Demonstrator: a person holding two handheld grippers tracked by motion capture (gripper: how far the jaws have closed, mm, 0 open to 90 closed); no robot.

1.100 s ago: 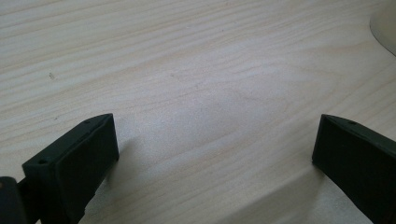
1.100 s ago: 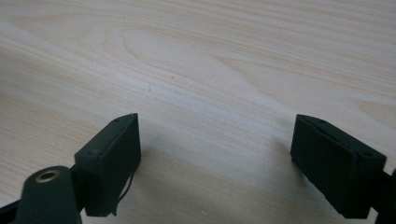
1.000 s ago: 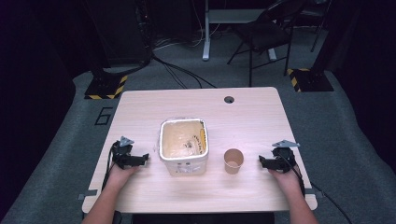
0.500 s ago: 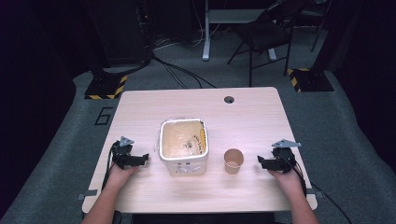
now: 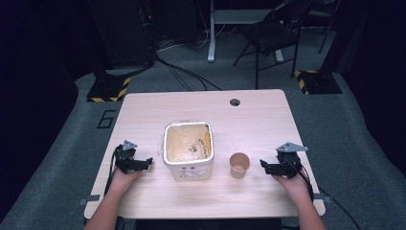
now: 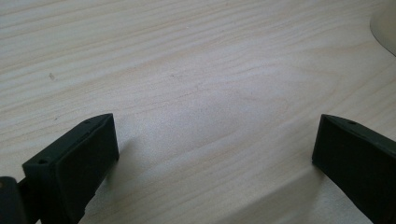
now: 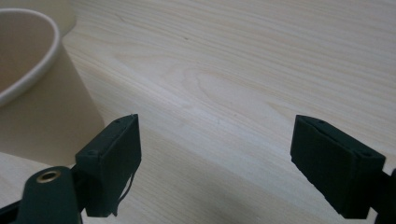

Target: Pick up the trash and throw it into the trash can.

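— Dark room, cables and a chair [image 5: 270, 33] at the back. From the high view, why do both hands sit so low on the table [image 5: 143, 110]?

— They look parked. The left hand-held gripper [image 5: 149, 162] lies just left of the tub [image 5: 188, 152], the right hand-held gripper [image 5: 263, 166] just right of the cup [image 5: 239, 165], each aimed inward at its own thing, touching neither

— And the tub and cup?

— Tub upright mid-table, open; cup upright beside it on the right, apart from it

— Left gripper view?

— Jaws spread wide over bare wood, nothing between them. A pale curve of the tub [image 6: 384, 23] sits at the upper right corner, so it's near but off-line

— Right gripper view?

— Jaws spread wide too, empty. The cup [image 7: 32, 93] stands close at the left, beside the left jaw rather than between the two. I'd judge that hand needs to swing left before closing
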